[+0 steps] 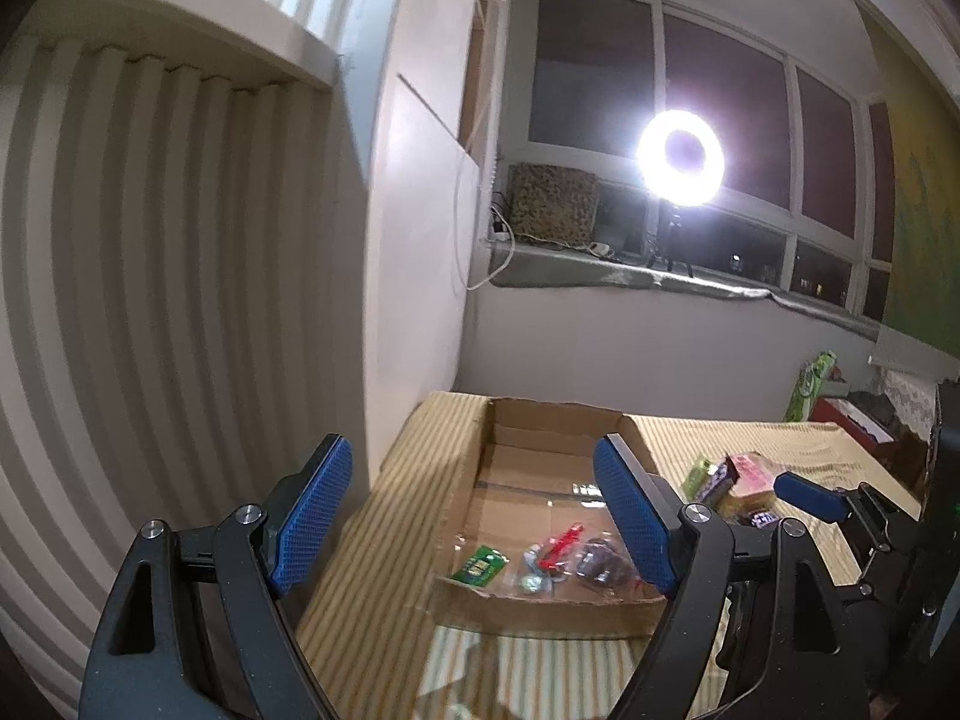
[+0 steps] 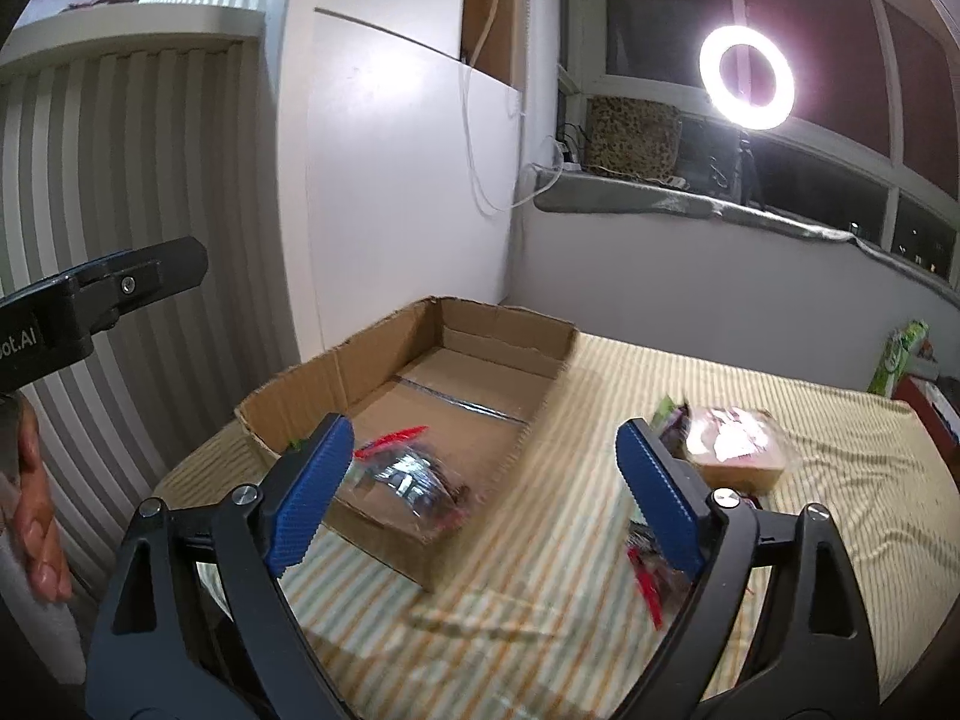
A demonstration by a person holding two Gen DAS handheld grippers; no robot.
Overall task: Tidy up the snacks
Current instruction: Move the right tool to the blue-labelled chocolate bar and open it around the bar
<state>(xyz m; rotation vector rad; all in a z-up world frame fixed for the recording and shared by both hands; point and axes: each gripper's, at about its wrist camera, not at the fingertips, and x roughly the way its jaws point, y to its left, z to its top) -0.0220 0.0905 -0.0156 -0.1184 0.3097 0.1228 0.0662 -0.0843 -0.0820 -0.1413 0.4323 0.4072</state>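
Beside the cardboard box, both grippers gape empty; the pink snack pack looks light, crinkly—pinch its edge.

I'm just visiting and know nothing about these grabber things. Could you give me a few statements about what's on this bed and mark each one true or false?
1. The cardboard box already holds some snack packets. True.
2. Both grippers are clamped on snacks. False: the left gripper and right gripper are open and hold nothing.
3. A pink-topped snack lies outside the box on the striped cover. True.
4. The ring light is switched off. False: it glows brightly.
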